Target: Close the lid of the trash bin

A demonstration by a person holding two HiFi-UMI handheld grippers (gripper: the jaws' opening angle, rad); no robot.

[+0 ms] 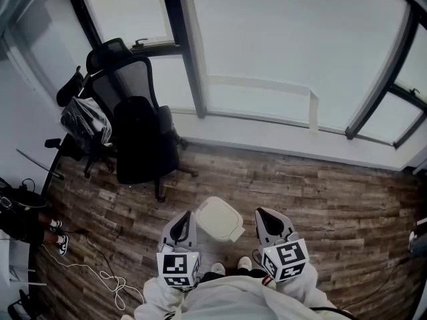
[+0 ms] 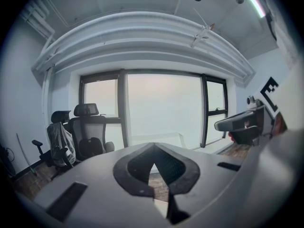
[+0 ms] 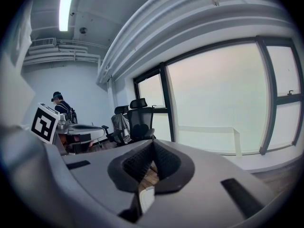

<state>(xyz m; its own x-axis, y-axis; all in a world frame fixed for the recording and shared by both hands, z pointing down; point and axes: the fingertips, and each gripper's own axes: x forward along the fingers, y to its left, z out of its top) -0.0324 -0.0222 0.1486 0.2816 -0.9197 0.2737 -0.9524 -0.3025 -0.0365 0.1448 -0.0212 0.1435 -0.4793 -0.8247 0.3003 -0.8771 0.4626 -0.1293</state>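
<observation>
The trash bin (image 1: pixel 219 219) stands on the wooden floor just in front of me, its cream lid facing up; I cannot tell whether the lid sits fully down. My left gripper (image 1: pixel 183 217) hangs at the bin's left side and my right gripper (image 1: pixel 264 214) at its right side, both apart from it. In the left gripper view the left gripper (image 2: pixel 153 148) has its jaws meeting at the tips with nothing held. The right gripper (image 3: pixel 153 144) looks the same, and a pale sliver of the bin (image 3: pixel 146 198) shows below its jaws.
Two black office chairs (image 1: pixel 137 135) stand at the left by the window wall, one with a plastic bag (image 1: pixel 85 119) on it. A white cable (image 1: pixel 100 275) loops on the floor at the lower left. A person (image 3: pixel 59 103) stands far off by a desk.
</observation>
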